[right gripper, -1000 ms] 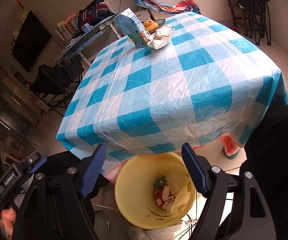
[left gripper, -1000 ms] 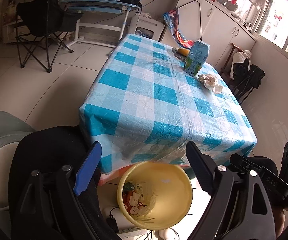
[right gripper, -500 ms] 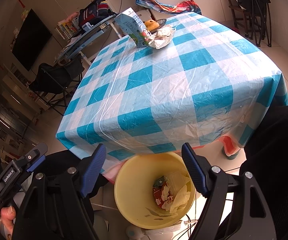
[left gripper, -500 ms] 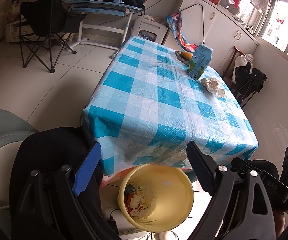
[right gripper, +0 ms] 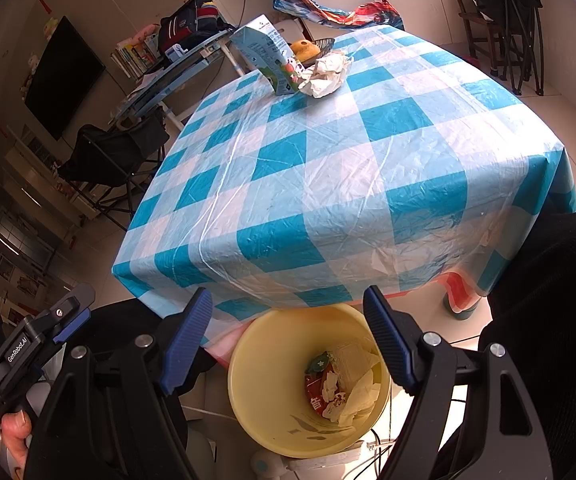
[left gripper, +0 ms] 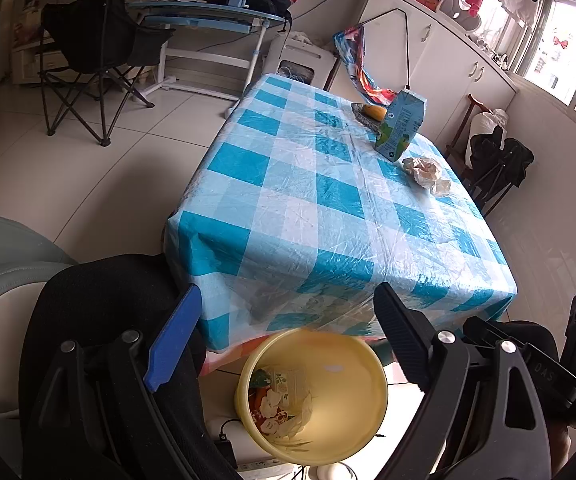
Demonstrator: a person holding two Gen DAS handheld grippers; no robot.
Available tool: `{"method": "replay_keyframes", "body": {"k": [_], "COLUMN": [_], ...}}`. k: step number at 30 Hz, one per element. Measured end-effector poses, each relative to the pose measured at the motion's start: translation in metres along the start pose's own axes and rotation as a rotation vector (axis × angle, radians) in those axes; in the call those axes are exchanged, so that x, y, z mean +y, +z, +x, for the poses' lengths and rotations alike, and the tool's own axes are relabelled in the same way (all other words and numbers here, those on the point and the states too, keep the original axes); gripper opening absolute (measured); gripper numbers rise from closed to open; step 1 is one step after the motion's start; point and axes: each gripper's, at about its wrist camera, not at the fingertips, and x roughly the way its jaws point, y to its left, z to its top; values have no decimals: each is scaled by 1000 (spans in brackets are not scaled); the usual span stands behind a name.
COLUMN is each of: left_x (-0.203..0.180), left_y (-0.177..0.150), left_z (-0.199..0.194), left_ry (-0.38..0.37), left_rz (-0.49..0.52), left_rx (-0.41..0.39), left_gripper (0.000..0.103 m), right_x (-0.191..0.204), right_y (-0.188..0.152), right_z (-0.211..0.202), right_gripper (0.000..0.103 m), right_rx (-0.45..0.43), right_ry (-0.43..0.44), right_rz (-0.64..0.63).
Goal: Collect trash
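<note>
left gripper spread, empty | right gripper spread, empty | crumpled paper far ahead beside carton | risk: reaching may topple carton, miss bin below

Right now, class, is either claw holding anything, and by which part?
Nothing is held. The left claw and right claw are both open above the bin.

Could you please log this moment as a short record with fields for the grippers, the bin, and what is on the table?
left hand-held gripper: open, empty, above the bin
right hand-held gripper: open, empty, above the bin
yellow bin: on the floor at the table's near edge, holding wrappers and paper
table: blue-checked cloth
crumpled paper: far end, touching the carton
carton: tilted, far end
fruit bowl: behind the carton
</note>
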Motion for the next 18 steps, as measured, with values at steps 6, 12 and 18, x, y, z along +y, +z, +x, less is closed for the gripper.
{"method": "replay_keyframes", "body": {"k": [6,12,18], "left_x": [0,1,0], "left_y": [1,1,1], "left_z": [0,0,0], "left_ry": [1,1,1], "left_rz": [0,0,0], "left_rx": [-6,-6,-6], "left_gripper": [85,85,85], "right_x": [0,1,1], "right_y": [0,0,0], "right_z": [0,0,0], "right_gripper": [75,75,75], "right_rx": [-1,-1,-2], "right_ry": [0,-1,-1], "right_rz": [-1,-1,-1]}}
